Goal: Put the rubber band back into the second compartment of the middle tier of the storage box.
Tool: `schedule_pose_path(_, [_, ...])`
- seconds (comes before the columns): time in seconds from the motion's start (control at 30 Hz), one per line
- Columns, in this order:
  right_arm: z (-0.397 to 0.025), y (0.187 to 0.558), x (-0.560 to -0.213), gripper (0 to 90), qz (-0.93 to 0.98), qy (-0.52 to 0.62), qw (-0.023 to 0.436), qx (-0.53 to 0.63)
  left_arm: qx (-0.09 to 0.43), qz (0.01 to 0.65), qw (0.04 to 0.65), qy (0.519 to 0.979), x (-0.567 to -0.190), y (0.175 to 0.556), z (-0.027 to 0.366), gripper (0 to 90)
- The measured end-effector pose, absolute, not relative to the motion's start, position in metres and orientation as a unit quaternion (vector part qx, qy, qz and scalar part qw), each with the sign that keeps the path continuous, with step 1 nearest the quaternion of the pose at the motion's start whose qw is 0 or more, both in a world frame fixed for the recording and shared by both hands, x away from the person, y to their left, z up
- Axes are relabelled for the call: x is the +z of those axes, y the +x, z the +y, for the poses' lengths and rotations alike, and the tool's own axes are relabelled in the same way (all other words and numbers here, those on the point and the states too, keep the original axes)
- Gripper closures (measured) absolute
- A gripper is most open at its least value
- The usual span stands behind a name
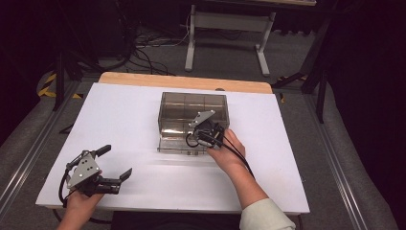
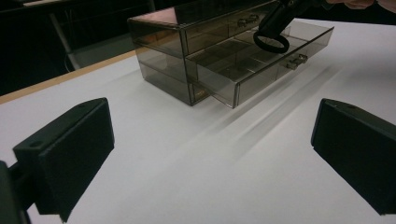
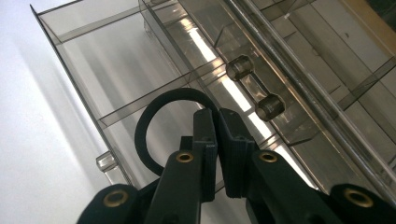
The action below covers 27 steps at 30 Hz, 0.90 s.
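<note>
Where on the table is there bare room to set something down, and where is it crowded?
The white table top lies bare left of the smoky drawer box, up to the left tongs. Another bare strip runs right of the box to the table's edge. It is crowded at the open lower drawer, where the right tongs hold a black ring over it.

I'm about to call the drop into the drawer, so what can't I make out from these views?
- Black ring: in the right gripper view its near part is hidden behind the right gripper.
- Open drawer: in the high view, the hand covers its right end.
- Organizer: its smoky walls blur the upper compartments' contents.
- Left gripper: its jaws are cut off by the left gripper view's edges.
</note>
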State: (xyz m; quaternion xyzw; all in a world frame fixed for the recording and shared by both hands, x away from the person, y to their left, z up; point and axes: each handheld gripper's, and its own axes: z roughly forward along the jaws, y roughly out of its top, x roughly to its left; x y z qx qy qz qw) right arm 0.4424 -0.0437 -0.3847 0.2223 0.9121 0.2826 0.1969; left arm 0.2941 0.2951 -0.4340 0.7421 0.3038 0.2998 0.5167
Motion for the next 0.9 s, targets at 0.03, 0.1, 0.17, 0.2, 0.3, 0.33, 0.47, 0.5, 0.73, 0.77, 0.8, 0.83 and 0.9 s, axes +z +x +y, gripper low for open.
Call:
schedule_pose_path(0.03, [-0.043,0.443,-0.385,86.0,0.912,0.222,0.196,0.282,0.3,0.304,0.517,0.742,-0.434,0.294,0.295,0.3])
schedule_pose_path(0.1, [-0.043,0.443,-0.386,86.0,0.914,0.22,0.196,0.278,0.299,0.303,0.516,0.743,-0.434,0.294,0.295,0.2])
schedule_pose_path(0.17, [-0.042,0.443,-0.387,86.0,0.916,0.219,0.198,0.273,0.299,0.304,0.517,0.742,-0.434,0.294,0.295,0.2])
schedule_pose_path(0.2, [-0.042,0.444,-0.388,86.0,0.917,0.218,0.196,0.271,0.293,0.305,0.521,0.742,-0.434,0.294,0.294,0.2])
schedule_pose_path(0.3, [-0.041,0.444,-0.389,86.0,0.918,0.219,0.194,0.267,0.296,0.303,0.519,0.742,-0.434,0.294,0.295,0.2])
schedule_pose_path(0.33, [-0.041,0.445,-0.39,86.0,0.919,0.219,0.193,0.266,0.299,0.304,0.518,0.742,-0.434,0.294,0.295,0.2])
schedule_pose_path(0.47, [-0.04,0.445,-0.391,85.8,0.921,0.216,0.186,0.264,0.292,0.306,0.521,0.741,-0.434,0.293,0.294,0.2])
schedule_pose_path(0.5, [-0.04,0.445,-0.392,85.6,0.922,0.217,0.183,0.263,0.292,0.306,0.521,0.741,-0.434,0.293,0.294,0.2])
schedule_pose_path(0.73, [-0.04,0.445,-0.392,81.0,0.922,0.215,0.189,0.261,0.293,0.304,0.521,0.742,-0.434,0.294,0.295,0.2])
schedule_pose_path(0.77, [-0.041,0.444,-0.391,81.0,0.921,0.213,0.191,0.265,0.293,0.304,0.521,0.742,-0.434,0.294,0.295,0.3])
schedule_pose_path(0.8, [-0.041,0.442,-0.389,81.2,0.919,0.21,0.195,0.27,0.293,0.304,0.521,0.742,-0.434,0.294,0.295,0.2])
schedule_pose_path(0.83, [-0.042,0.441,-0.386,82.0,0.917,0.21,0.195,0.278,0.293,0.305,0.521,0.741,-0.434,0.294,0.295,0.2])
schedule_pose_path(0.9, [-0.045,0.438,-0.381,85.8,0.913,0.207,0.193,0.294,0.293,0.304,0.521,0.741,-0.434,0.294,0.295,0.2])
